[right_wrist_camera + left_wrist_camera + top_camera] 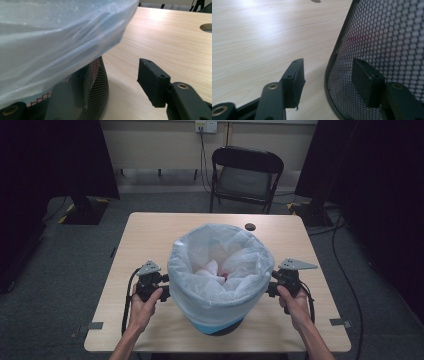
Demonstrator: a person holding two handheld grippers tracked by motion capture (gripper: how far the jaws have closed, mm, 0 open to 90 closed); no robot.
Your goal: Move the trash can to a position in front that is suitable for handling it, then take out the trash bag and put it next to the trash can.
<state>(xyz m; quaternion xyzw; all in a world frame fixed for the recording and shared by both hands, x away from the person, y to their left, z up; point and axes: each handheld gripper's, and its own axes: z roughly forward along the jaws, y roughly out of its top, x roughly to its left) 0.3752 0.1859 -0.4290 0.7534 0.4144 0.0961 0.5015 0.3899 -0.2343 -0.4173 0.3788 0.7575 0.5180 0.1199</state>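
Note:
A black mesh wastebasket [387,37] stands on the near middle of the wooden table [150,235]. A pale plastic bag liner [220,265] is folded down over its rim. Crumpled white stuff and a bit of red lie inside. My left gripper [162,284] sits at the basket's left side; in the left gripper view its jaws stand apart at the mesh wall's foot, and its pads [294,80] press on nothing. My right gripper [277,282] is at the basket's right side, open. In the right gripper view one of its jaws is under the bag's overhang [62,45] beside the mesh [100,82].
A round cable hole [250,226] is in the table's far edge. A black folding chair [246,175] stands behind the table. Dark curtains and stand bases flank it. Bare tabletop lies on both sides of the basket and behind it.

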